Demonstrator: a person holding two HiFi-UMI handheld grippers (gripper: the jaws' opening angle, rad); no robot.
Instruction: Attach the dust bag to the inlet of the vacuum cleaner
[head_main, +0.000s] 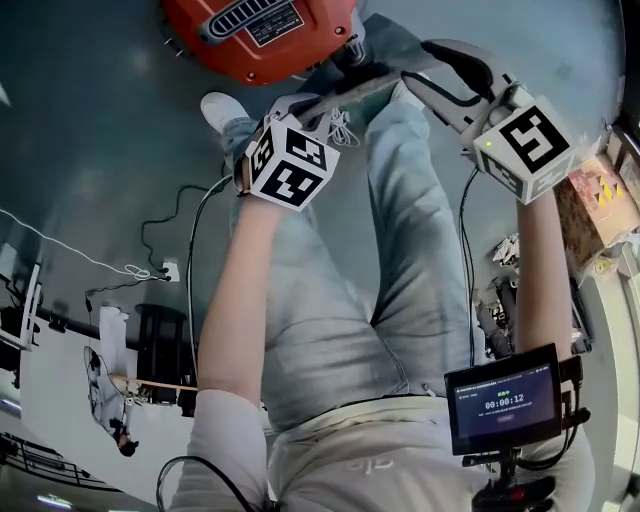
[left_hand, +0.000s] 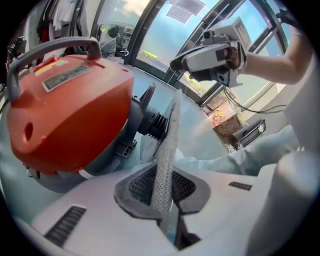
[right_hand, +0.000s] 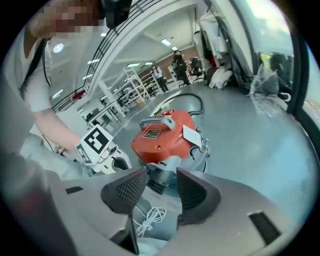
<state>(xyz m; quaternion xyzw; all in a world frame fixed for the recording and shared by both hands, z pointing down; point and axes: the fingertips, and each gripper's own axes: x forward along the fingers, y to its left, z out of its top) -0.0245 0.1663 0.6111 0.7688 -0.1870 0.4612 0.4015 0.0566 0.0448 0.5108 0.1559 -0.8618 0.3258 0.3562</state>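
The left hand-held gripper (left_hand: 162, 190) is pressed shut on a grey woven edge of the dust bag (left_hand: 167, 140), which is held upright just beside the black ribbed inlet (left_hand: 154, 122) of the red vacuum cleaner (left_hand: 65, 110) on the grey floor (right_hand: 260, 140). The right hand-held gripper (right_hand: 156, 186) is spread wide and empty, held clear of the bag and pointed toward the vacuum cleaner.

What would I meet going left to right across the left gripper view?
vacuum → inlet → dust bag → right hand-held gripper, higher up
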